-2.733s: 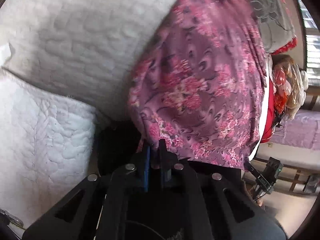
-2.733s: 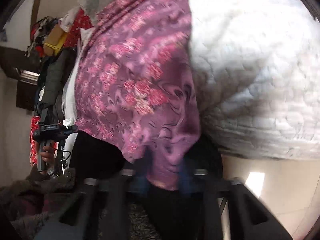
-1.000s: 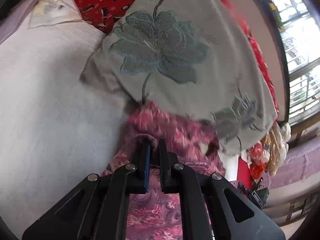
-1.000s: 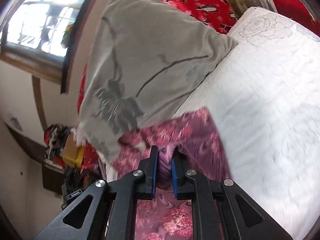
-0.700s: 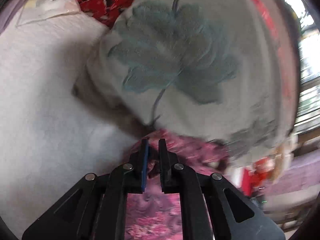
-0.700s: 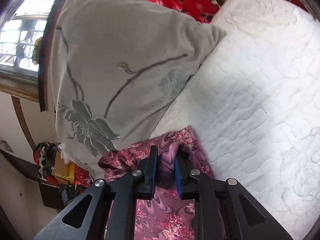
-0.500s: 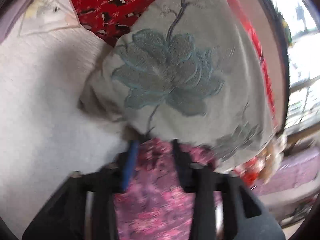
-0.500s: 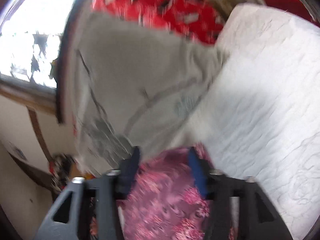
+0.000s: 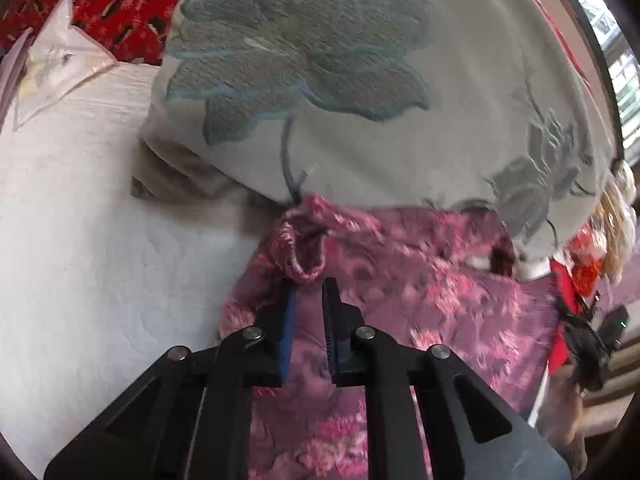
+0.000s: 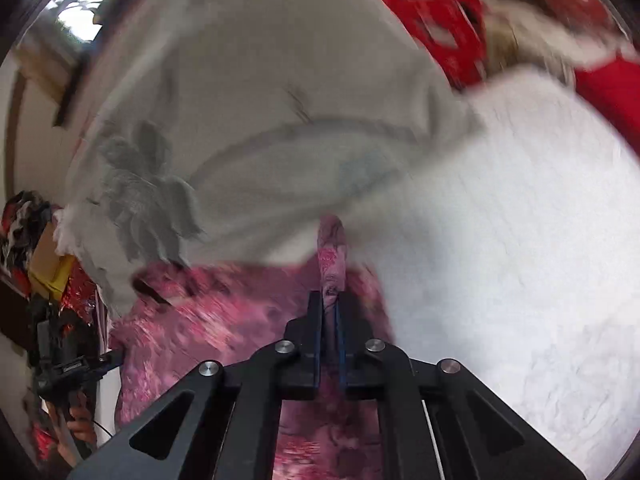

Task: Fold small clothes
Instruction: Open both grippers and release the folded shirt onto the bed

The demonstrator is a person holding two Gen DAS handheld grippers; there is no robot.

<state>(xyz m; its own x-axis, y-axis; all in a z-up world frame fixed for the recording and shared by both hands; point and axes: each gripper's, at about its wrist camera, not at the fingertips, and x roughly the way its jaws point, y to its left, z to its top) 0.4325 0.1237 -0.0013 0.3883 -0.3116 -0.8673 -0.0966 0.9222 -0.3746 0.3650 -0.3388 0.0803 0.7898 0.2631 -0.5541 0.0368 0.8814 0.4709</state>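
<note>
- Left wrist view: the pink flowered cloth [image 9: 400, 300] lies on the white bed cover [image 9: 100, 248], and its far edge touches the big grey pillow [image 9: 360, 80].
- The left gripper [image 9: 308, 292] has its jaws closing, with a rolled bit of the cloth's edge at the tips and cloth between them.
- It looks as if the pads do not yet press on the cloth. A good grab takes the hem only, not the bed cover under it.
- Right wrist view: this picture is blurry. The cloth [image 10: 224, 320] lies low in the picture, in front of the grey pillow [image 10: 260, 120], and the white bed cover [image 10: 520, 260] is beside it.
- The right gripper [image 10: 329, 300] is clenched on a thin strip of the cloth that stands up between its jaws.
- I think the step is taking the far edge with both grippers to fold it.
- To do it well, both grippers should hold the same edge, keep level with each other, and pull it clear of the pillow so no corner gets stuck there.
</note>
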